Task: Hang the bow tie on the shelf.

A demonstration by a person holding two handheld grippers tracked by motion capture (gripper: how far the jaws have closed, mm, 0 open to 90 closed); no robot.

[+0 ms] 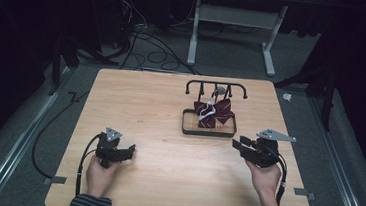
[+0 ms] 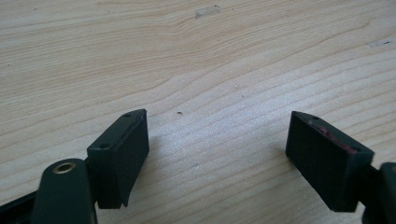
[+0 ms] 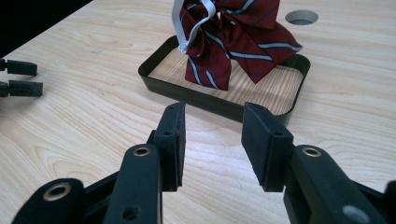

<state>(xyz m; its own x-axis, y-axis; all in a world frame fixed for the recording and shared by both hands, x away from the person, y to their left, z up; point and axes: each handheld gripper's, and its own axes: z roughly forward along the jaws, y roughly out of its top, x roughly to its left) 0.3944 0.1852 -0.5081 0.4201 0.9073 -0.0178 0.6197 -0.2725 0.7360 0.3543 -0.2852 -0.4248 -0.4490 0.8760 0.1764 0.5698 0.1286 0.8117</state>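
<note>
1. Left gripper (image 1: 125,153), near edge of table (image 1: 135,104), held in left hand (image 1: 98,173): jaws spread wide over bare wood, nothing between them.
2. Right gripper (image 1: 240,144), held in right hand (image 1: 264,175) just short of tray: jaws apart, empty, pointed toward tray.
3. Tray (image 3: 219,105), black rim, wooden floor, mid-table.
4. Bow tie (image 3: 238,42), dark red with pale stripes, white strap (image 3: 187,28), hanging over tray from black rack (image 1: 216,88) behind.
</note>
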